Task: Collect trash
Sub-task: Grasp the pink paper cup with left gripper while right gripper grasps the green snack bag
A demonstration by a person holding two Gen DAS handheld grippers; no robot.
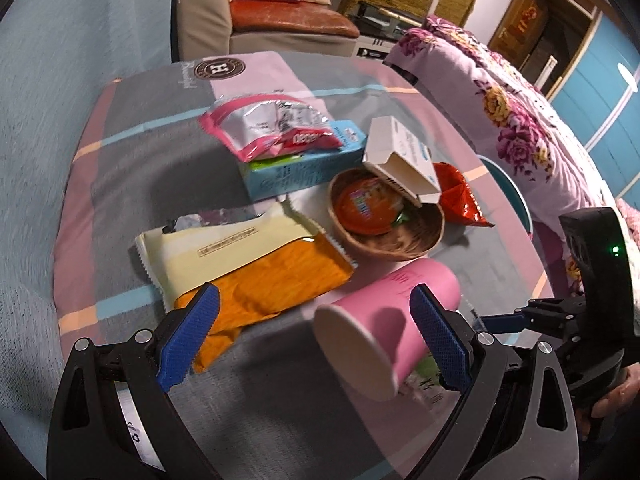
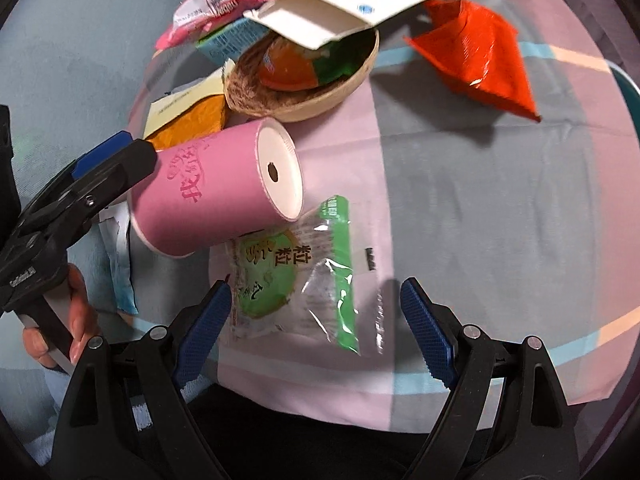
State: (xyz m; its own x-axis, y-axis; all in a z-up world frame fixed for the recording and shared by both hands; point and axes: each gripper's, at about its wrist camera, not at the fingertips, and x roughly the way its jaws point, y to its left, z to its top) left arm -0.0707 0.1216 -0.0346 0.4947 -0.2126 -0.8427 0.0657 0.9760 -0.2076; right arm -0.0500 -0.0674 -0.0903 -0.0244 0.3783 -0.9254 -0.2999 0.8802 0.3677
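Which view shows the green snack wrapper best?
The right wrist view: the green snack wrapper lies flat and nearly whole beside the pink cup. The left wrist view shows only a green sliver under that cup.

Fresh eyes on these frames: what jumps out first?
The pink paper cup lying on its side mid-table, resting partly on a green-and-clear wrapper. Behind it, a woven bowl with a white carton propped on its rim. Both sets of tongs hang open above the clutter.
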